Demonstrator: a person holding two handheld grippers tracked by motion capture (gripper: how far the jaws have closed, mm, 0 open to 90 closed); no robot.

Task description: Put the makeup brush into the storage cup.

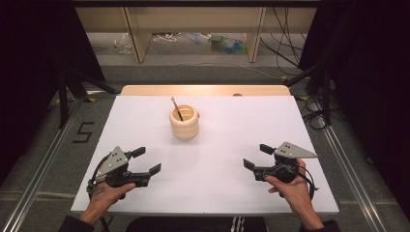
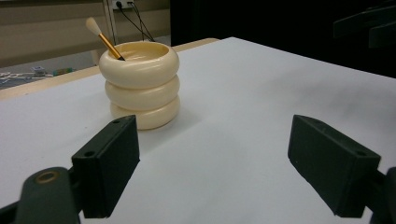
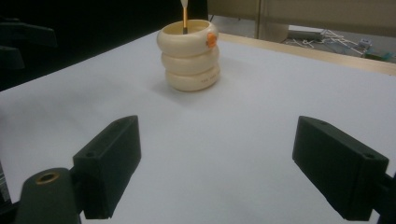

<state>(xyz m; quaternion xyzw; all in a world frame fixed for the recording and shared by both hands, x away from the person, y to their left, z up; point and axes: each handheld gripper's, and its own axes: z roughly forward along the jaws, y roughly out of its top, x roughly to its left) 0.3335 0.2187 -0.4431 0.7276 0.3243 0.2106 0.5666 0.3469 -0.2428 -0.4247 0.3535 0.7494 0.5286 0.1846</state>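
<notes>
Grippers left (image 1: 148, 161) and right (image 1: 256, 156) both gape wide, holding nothing, above the white table (image 1: 222, 140)

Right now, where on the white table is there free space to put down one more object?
Nearly everywhere. The white table is bare between the left gripper and right gripper, in front of the cream holder, and on both sides of it. Only the holder, with its brush, takes up room, toward the far edge.

Two hand-held claws — black, cabled

The left claw (image 1: 146, 160) and right claw (image 1: 256, 156) carry blocky black jaws, grey three-cornered top plates, trailing black cables — dark sleeves at both wrists.
</notes>
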